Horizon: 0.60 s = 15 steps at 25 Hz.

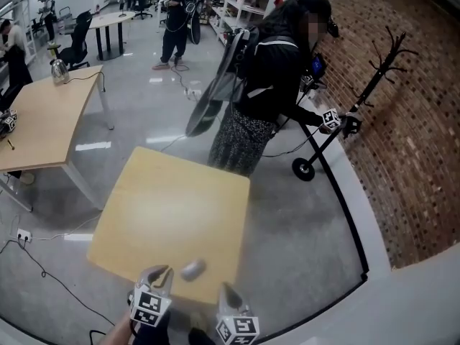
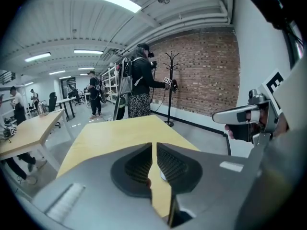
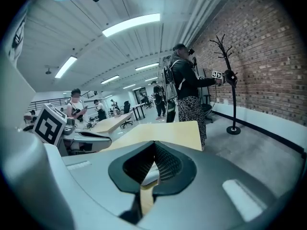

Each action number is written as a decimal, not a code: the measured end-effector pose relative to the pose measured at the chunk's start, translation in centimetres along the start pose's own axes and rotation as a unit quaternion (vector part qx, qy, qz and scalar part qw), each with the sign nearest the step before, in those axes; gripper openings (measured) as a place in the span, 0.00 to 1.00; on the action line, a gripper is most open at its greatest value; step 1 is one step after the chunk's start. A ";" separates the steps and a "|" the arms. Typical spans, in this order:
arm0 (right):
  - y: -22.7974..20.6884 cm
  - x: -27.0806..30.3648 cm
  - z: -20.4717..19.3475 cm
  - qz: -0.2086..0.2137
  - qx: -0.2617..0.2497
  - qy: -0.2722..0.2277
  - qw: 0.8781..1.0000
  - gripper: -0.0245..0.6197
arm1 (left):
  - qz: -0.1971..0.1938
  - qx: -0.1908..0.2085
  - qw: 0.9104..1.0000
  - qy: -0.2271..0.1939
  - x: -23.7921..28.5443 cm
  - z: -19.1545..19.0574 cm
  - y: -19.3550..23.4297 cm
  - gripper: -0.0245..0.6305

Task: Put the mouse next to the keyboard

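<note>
A small grey mouse (image 1: pixel 192 269) lies near the front edge of a light wooden table (image 1: pixel 172 214). My left gripper (image 1: pixel 161 274) hovers just left of it and my right gripper (image 1: pixel 228 292) just right of it; neither touches it. In the left gripper view the left gripper (image 2: pixel 153 145) has its jaws drawn to a thin slit with nothing between them, and a bit of the mouse (image 2: pixel 163 177) shows below. In the right gripper view the right gripper (image 3: pixel 154 144) has its tips meeting, empty. No keyboard shows in any view.
A person in a dark jacket (image 1: pixel 277 70) stands beyond the table's far right corner, beside a black coat rack (image 1: pixel 381 56) and a brick wall. A larger desk (image 1: pixel 43 113) stands at the left. A floor socket (image 1: pixel 24 234) and cable lie left of the table.
</note>
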State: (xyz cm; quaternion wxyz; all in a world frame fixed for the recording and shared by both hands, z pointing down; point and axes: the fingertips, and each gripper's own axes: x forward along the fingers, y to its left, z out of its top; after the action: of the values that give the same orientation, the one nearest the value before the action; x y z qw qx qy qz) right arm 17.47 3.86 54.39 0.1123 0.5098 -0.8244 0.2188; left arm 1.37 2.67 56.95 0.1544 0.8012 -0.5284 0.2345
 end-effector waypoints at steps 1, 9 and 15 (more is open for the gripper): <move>0.3 0.1 0.1 0.005 -0.002 -0.001 1.000 0.06 | 0.006 -0.002 1.000 -0.003 -0.4 0.1 0.3 0.08; 4.1 1.3 1.6 0.047 -0.012 -0.017 0.999 0.06 | 0.053 -0.020 0.998 -0.020 -4.2 0.4 3.3 0.07; 7.1 2.3 2.4 0.088 -0.028 -0.017 0.996 0.06 | 0.091 -0.038 0.995 -0.030 -7.0 0.3 5.3 0.07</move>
State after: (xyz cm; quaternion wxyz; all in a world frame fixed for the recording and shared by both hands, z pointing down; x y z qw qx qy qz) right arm 10.19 3.68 51.48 0.0923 0.4354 -0.8737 0.1961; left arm -5.77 5.81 52.89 0.1463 0.7500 -0.6123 0.2031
